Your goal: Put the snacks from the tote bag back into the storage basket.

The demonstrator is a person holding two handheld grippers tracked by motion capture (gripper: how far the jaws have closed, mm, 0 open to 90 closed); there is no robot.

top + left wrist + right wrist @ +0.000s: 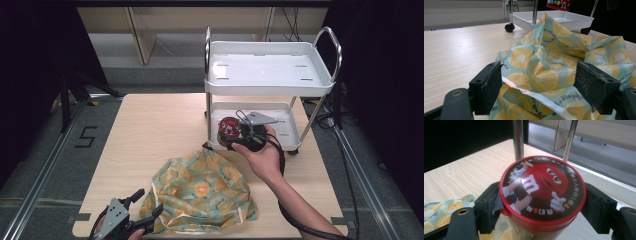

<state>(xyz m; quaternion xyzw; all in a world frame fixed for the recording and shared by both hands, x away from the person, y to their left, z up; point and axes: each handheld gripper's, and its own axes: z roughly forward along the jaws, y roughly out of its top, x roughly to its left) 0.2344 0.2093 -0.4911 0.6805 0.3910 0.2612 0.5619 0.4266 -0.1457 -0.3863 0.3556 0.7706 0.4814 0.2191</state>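
A round can with a red M&M's lid [229, 127] [541, 187] is held just above the front left corner of the white cart's lower tray [292, 136]. My right gripper [231, 134] [542, 206] is shut on it, one jaw on each side below the lid. A crumpled lemon-print cloth bag [202, 192] [564, 55] lies on the wooden table [150, 130]. At the bag's near left edge, my left gripper [149, 202] [539, 87] stands open, with the bag's white-piped hem lying between its jaws.
The two-tier white cart [270, 86] with chrome posts [517, 137] stands on the table's back right part. Its top tray holds nothing. Bare tabletop lies to the left. Grey floor and rails surround the table.
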